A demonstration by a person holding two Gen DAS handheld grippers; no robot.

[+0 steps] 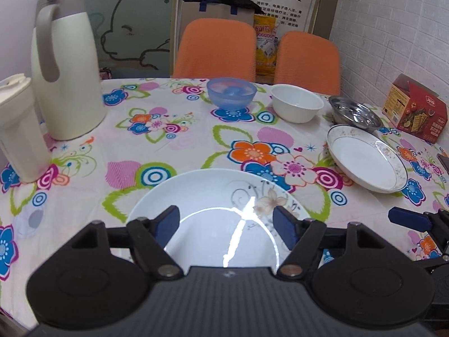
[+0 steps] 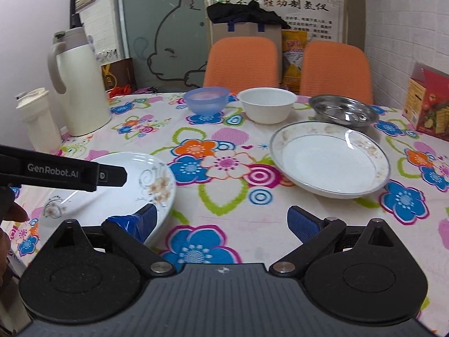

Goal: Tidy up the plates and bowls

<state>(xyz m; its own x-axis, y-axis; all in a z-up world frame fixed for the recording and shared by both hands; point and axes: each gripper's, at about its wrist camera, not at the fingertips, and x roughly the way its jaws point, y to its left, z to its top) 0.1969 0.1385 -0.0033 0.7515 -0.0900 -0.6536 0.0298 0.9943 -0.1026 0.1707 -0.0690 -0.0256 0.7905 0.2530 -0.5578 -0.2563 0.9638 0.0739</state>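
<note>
Left wrist view.
- Left gripper [image 1: 226, 224]: jaws spread wide, holding nothing, poised over the floral plate.
- Floral plate [image 1: 207, 196]: white, flower motif on its right rim; lies directly ahead of and beneath the left gripper, nearest of all the dishes. Round, so no long axis; its near rim is hidden behind the gripper body.
- Gold-rimmed plate [image 1: 367, 160]: ahead and to the right, apart from the floral plate, tilted with its far edge against the steel dish [image 1: 355, 113].
- Blue bowl [image 1: 231, 92] and white bowl [image 1: 297, 106]: side by side, apart, at the far edge.
- Right gripper [image 1: 407, 219]: one blue-padded finger enters at the right margin.
- Surface [image 1: 179, 143]: flower-print cloth; thermos jug [image 1: 64, 78] and lidded cup [image 1: 19, 129] at left, red carton [image 1: 415, 112] at right.

Right wrist view.
- Right gripper [image 2: 221, 221]: jaws spread, empty; its left finger sits at the floral plate's [image 2: 120, 193] right rim; contact cannot be told.
- Left gripper [image 2: 112, 175]: reaches in over that plate from the left.
- Gold-rimmed plate [image 2: 331, 160]: ahead-right, the right gripper being the nearer to it.
- Room: two orange chairs [image 2: 241, 61], frosted glass door with cartoon outline, white brick wall.

Judgement: the coming grasp turns on the floral plate's rim, right at both grippers.
</note>
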